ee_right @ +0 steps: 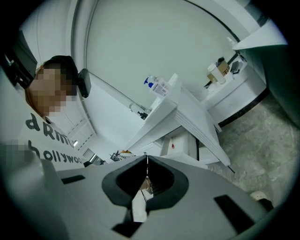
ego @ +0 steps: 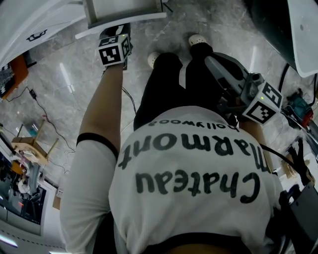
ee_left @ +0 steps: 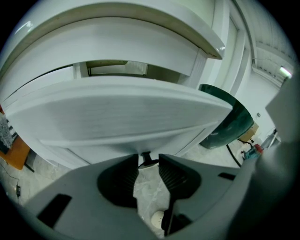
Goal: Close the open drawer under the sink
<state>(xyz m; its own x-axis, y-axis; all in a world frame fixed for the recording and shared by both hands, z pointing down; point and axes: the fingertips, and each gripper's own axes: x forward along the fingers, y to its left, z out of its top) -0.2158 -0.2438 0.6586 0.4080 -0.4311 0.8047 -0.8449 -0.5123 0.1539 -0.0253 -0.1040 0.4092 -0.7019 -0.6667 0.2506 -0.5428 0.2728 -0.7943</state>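
The white drawer front (ee_left: 117,112) fills the left gripper view, pulled out from the cabinet under the sink counter. Its small knob (ee_left: 147,163) sits between the tips of my left gripper (ee_left: 148,155), which is shut on it. In the head view my left gripper (ego: 115,34) reaches forward to the drawer's edge (ego: 124,12). My right gripper (ego: 209,60) hangs by the person's right leg, away from the drawer, shut with nothing in it (ee_right: 146,158). From the side, the right gripper view shows the drawer (ee_right: 187,140) standing out below the counter.
A dark green round tub (ee_left: 229,122) stands on the floor right of the cabinet. A soap bottle (ee_right: 157,86) and a tap (ee_right: 136,108) are on the counter. Cables (ego: 44,114) and a wooden stand (ego: 32,144) lie on the marble floor at left.
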